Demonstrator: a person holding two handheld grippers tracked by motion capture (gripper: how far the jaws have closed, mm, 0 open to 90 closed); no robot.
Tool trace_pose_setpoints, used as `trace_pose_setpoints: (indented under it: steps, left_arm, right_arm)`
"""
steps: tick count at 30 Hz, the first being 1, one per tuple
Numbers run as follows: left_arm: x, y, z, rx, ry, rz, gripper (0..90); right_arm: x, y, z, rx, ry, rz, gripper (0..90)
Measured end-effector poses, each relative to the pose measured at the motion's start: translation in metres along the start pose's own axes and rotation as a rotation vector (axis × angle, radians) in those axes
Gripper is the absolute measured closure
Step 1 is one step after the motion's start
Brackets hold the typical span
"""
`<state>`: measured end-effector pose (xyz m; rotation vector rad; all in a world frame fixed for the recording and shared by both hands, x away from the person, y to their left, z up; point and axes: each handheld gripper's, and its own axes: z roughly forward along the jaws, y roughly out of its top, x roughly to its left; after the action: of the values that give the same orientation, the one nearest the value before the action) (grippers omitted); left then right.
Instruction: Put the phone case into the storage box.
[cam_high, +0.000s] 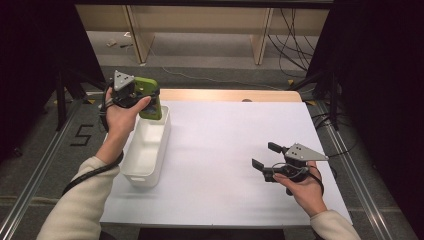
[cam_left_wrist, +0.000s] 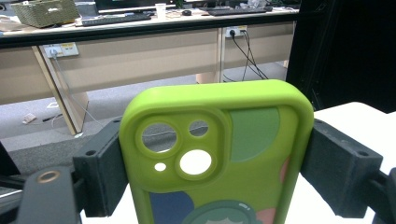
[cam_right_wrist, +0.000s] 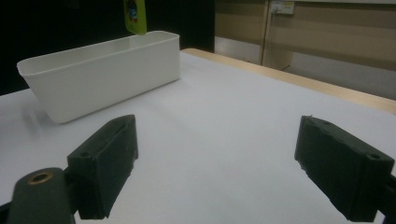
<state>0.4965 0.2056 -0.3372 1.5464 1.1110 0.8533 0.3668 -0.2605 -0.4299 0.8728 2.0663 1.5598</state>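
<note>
A lime-green phone case (cam_high: 150, 98) hangs upright over the far end of a white rectangular bin (cam_high: 146, 150). My left gripper (cam_high: 136, 91) is shut on it. In the left gripper view the case (cam_left_wrist: 219, 154) fills the space between the two black jaws, its camera cutouts facing me. The bin's inside looks empty in the high view. My right gripper (cam_high: 266, 155) hovers open over the white table's right side, nothing between its jaws. In the right gripper view (cam_right_wrist: 219, 172) the bin (cam_right_wrist: 100, 74) stands at the far left with the case's lower end (cam_right_wrist: 135, 15) above its rim.
A white sheet covers the table (cam_high: 235, 150), with a wooden strip (cam_high: 230, 95) along its far edge. Black frames and dark curtains flank both sides. Beyond the table are desk legs and cables on the floor (cam_high: 295, 45).
</note>
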Motion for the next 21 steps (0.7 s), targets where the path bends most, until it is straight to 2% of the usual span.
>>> trace_pose_setpoints:
  steps: [21]
  left_arm:
    - [0.0048,-0.0018,0.0093,0.021,0.008,0.003,16.1]
  right_arm:
    - [-0.0001,-0.0007,0.0008,-0.001,0.000,0.002,14.4]
